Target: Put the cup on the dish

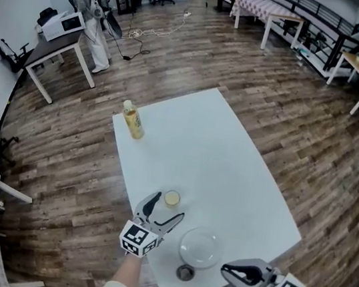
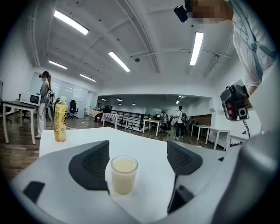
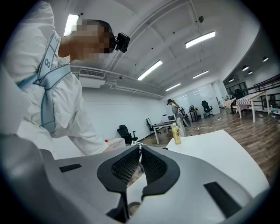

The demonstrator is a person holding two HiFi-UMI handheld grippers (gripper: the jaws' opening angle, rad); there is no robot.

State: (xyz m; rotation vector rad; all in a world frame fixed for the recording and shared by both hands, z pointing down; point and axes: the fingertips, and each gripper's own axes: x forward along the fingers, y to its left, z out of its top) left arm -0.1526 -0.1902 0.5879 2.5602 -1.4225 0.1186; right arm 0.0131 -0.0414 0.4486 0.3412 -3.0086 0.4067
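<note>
- The cup (image 2: 124, 175) is a small clear tumbler, filled almost to the brim with a pale, creamy liquid. It stands upright on the white worktop (image 1: 212, 151), between the 2 fingers (image 2: 92, 165) of the left gripper (image 1: 169, 207).
- It looks light and stiff-walled, though whether it is glass or plastic cannot be told. Smooth sides and a high fill level suggest it will slip or slop easily.
- The best hold is probably across the middle of the wall, below the liquid line, with the cup kept level throughout.
- The left gripper's fingers stand spread wide. The cup sits nearer the left one, and neither pad presses on it, so nothing is gripped yet.
- The right gripper (image 3: 140, 151) has its fingers (image 3: 124, 168) brought together on nothing, and it hovers at the near edge of the worktop.
- The clear glass dish (image 1: 202, 246) lies empty just beside the cup, on the side nearer the person, between the 2 grippers. The carry should be short.
- A yellow drink bottle (image 1: 133, 120) stands well apart at the far corner, out of the way.
</note>
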